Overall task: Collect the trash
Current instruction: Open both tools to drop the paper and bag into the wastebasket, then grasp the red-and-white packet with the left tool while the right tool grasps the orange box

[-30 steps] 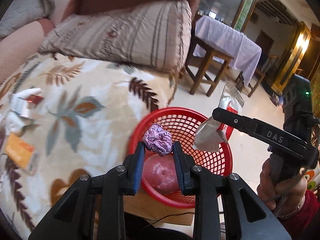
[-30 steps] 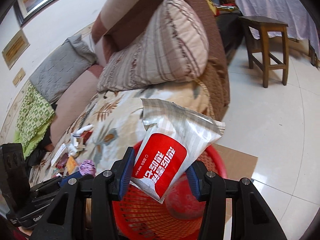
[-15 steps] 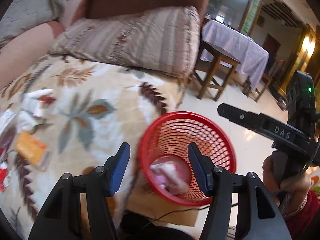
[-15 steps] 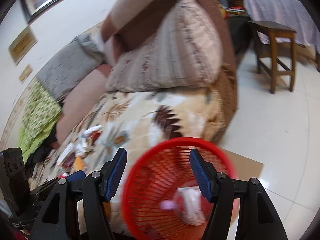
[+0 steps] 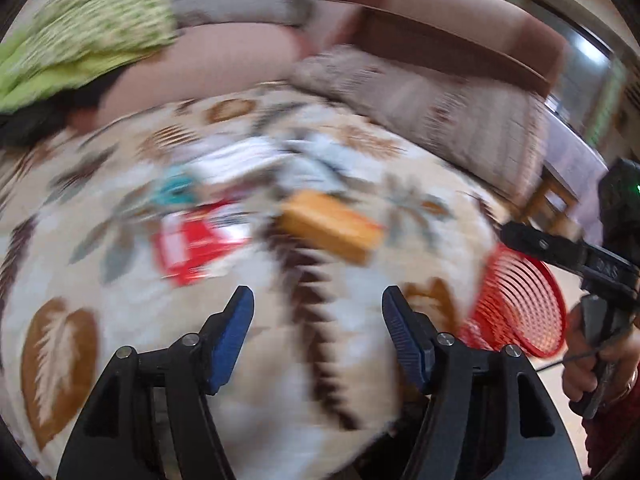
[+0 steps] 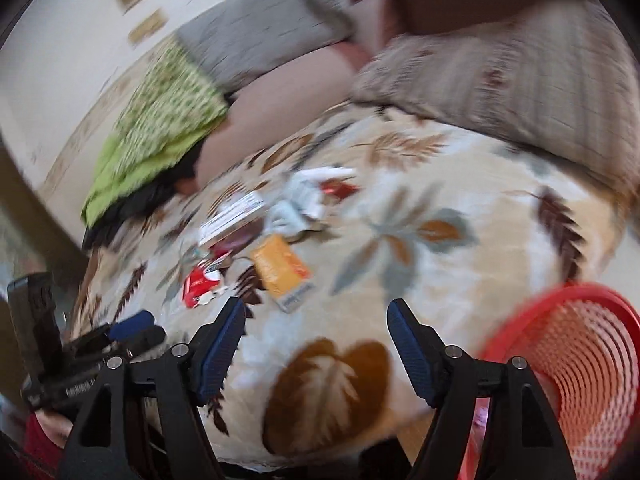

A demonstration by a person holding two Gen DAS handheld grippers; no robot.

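Note:
Both views are motion-blurred. My left gripper (image 5: 316,300) is open and empty above the leaf-print blanket (image 5: 120,320). Ahead of it lie an orange box (image 5: 332,226), a red wrapper (image 5: 192,244) and white and teal scraps (image 5: 240,160). The red mesh basket (image 5: 524,312) sits at the right, beyond the blanket's edge. My right gripper (image 6: 316,312) is open and empty too. It faces the orange box (image 6: 282,270), the red wrapper (image 6: 202,282) and white scraps (image 6: 308,188). The red basket (image 6: 576,360) is at its lower right.
A striped cushion (image 6: 520,88) and the sofa back (image 5: 440,32) bound the far side. A green cloth (image 6: 160,120) and a grey cushion (image 6: 260,36) lie at the far left. A hand (image 5: 592,368) holds the right gripper's black handle at the right edge.
A second ago each gripper held trash over the basket, the left a purple crumpled ball and the right a red-and-silver packet. Both opened and dropped it in. Both have since swung left over the blanket.

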